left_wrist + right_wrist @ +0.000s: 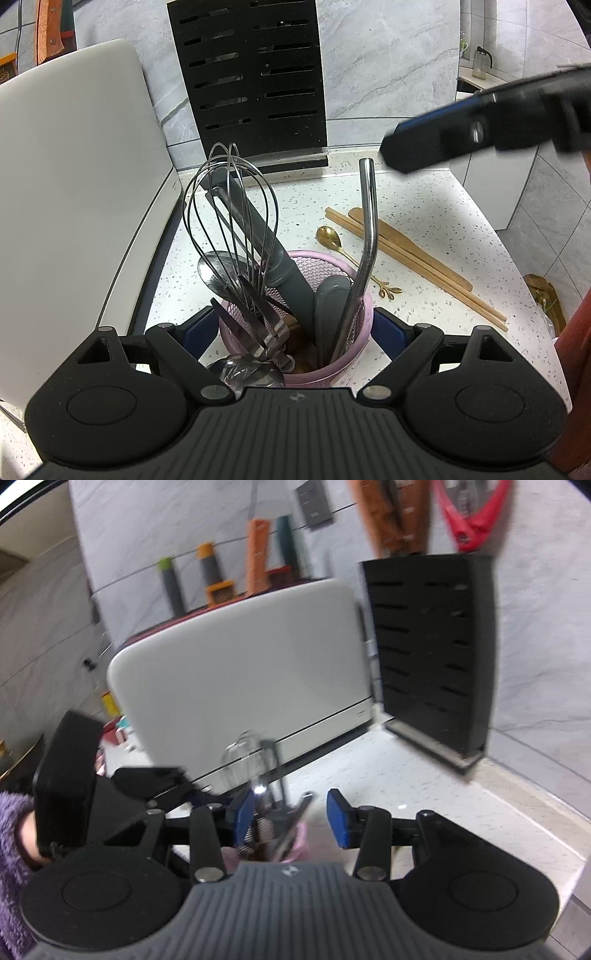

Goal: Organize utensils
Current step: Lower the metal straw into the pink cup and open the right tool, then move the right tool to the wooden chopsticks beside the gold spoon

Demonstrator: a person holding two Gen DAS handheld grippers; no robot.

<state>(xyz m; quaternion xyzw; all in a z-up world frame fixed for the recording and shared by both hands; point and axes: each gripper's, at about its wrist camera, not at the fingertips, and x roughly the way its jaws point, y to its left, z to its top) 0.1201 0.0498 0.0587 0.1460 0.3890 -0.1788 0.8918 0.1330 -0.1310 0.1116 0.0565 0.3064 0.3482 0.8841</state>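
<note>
while upright in pink holder (360, 334), metal straw (364, 236) seemingly bends rightward.

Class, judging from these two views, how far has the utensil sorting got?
Done: whisk and bent metal straw stand in the pink holder, which the left gripper clamps. In hand: nothing; the right gripper is open. Left: gold spoon, chopsticks and wooden spatula on the counter.

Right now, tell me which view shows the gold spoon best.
The left wrist view: the gold spoon lies sharp and unobstructed on the counter beside the wooden chopsticks. The right wrist view is blurred and does not show it.
</note>
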